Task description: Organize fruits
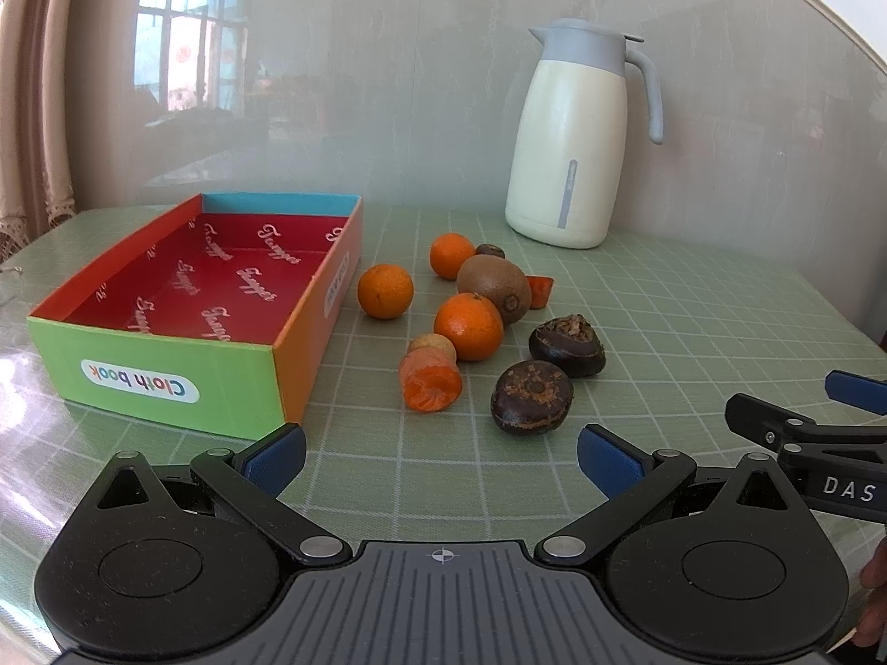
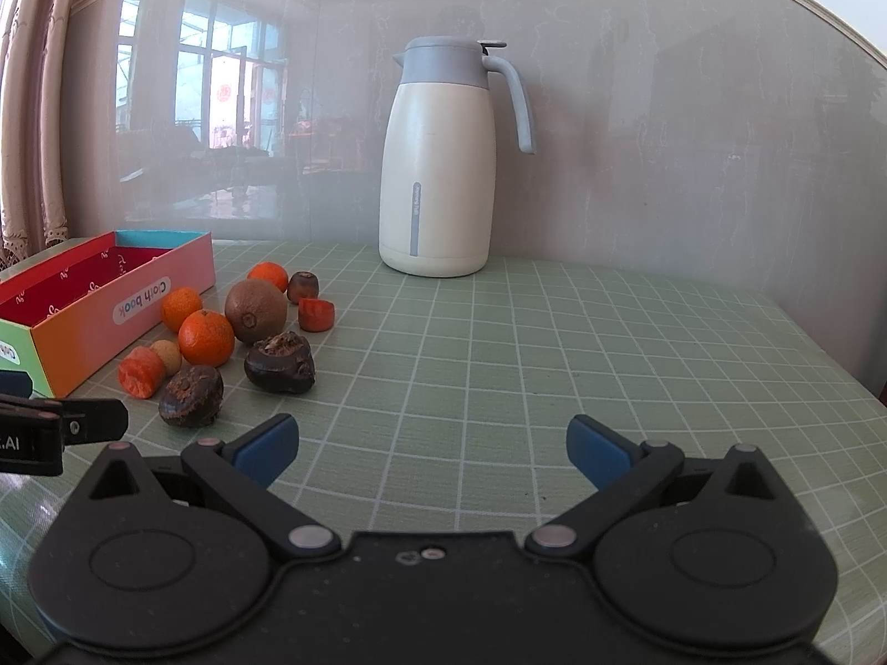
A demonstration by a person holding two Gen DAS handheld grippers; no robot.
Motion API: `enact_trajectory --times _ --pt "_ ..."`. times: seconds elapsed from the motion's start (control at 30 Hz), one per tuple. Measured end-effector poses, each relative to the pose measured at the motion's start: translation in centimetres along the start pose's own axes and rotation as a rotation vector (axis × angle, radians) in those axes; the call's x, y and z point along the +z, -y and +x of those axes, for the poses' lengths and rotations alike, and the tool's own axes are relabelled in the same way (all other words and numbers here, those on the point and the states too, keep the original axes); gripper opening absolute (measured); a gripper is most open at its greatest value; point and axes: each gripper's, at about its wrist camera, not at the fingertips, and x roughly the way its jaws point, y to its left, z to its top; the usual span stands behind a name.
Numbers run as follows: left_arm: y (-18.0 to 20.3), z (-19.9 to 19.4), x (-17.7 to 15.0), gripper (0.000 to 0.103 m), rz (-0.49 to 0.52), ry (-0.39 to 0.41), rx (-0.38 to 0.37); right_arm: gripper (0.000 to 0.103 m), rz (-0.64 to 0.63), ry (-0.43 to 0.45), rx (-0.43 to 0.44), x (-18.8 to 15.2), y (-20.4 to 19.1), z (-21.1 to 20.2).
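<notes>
Glossy cardboard box (image 1: 166, 371), rough-skinned chestnuts (image 1: 531, 396), matt plastic-looking jug (image 1: 571, 155), smooth gridded tablecloth (image 1: 693, 321).

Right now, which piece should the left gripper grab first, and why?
Probably ease the open left gripper forward onto the nearest dark water chestnut: it lies just ahead of the fingers, nothing is held, and the box beside the pile has nothing in it.

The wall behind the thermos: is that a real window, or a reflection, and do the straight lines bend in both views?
Left wrist view: the glossy wall mirrors a bright window and room, a reflection; the tablecloth grid curves from fisheye distortion. Right wrist view: the same reflection sits left of the thermos, and the grid bows toward the edges.
</notes>
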Motion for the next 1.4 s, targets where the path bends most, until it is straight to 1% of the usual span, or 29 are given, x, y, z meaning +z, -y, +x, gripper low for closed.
enact_trajectory --times 0.13,0.3,0.37,0.5,0.63,0.67,0.7,0.73,0.77,0.83,0.9,1.07,1.1,1.13,1.17,1.2,1.4 --pt "-0.6 -0.2 0.1 0.103 -0.052 0.011 -0.036 0.103 0.005 0.002 -0.003 0.0 0.2 0.0" --pt "-0.7 -0.5 0.2 0.103 -0.065 0.034 -0.008 0.103 0.009 0.002 -0.005 0.0 0.3 0.1" --pt "-0.6 -0.4 0.3 0.103 -0.067 0.031 -0.029 0.103 0.011 0.004 -0.007 0.0 0.4 0.0" --pt "0.2 0.3 0.4 0.103 -0.036 0.024 -0.041 0.103 0.028 0.008 -0.024 0.1 1.0 0.0" --pt "1.5 1.1 0.5 0.103 -0.005 0.015 -0.051 0.103 0.070 0.008 -0.073 0.3 2.4 0.0" --pt "1.9 1.4 0.6 0.100 0.014 0.016 -0.050 0.103 0.074 0.006 -0.084 0.4 2.7 0.1" --pt "2.4 1.5 0.7 0.093 0.032 0.019 -0.046 0.103 0.077 0.004 -0.093 0.5 3.0 0.1" --pt "3.0 1.9 0.8 0.075 0.055 0.012 -0.044 0.103 0.083 0.006 -0.104 0.6 3.3 0.1" --pt "3.4 2.3 0.8 0.070 0.067 -0.001 -0.053 0.103 0.091 0.008 -0.112 0.7 3.6 0.2" --pt "4.1 3.1 0.8 0.070 0.067 -0.022 -0.059 0.103 0.107 0.013 -0.122 0.8 4.0 0.2" --pt "4.7 3.7 0.8 0.070 0.068 -0.028 -0.057 0.103 0.113 0.017 -0.121 0.7 4.1 0.2" --pt "5.9 5.5 1.3 0.070 0.070 -0.053 -0.026 0.103 0.106 0.016 -0.116 0.7 4.4 0.3" --pt "6.0 5.7 1.3 0.068 0.074 -0.054 -0.016 0.103 0.112 0.016 -0.119 0.7 4.6 0.3" --pt "6.1 5.8 1.4 0.059 0.078 -0.053 -0.016 0.103 0.119 0.015 -0.123 0.7 4.8 0.4" --pt "6.4 5.9 1.4 0.045 0.092 -0.051 -0.001 0.103 0.125 0.014 -0.126 0.7 5.0 0.4" --pt "6.6 5.9 1.3 0.042 0.111 -0.045 0.015 0.103 0.133 0.012 -0.129 0.7 5.2 0.4" --pt "6.5 5.3 1.3 0.042 0.104 -0.026 -0.006 0.103 0.140 0.011 -0.129 0.7 5.2 0.5"
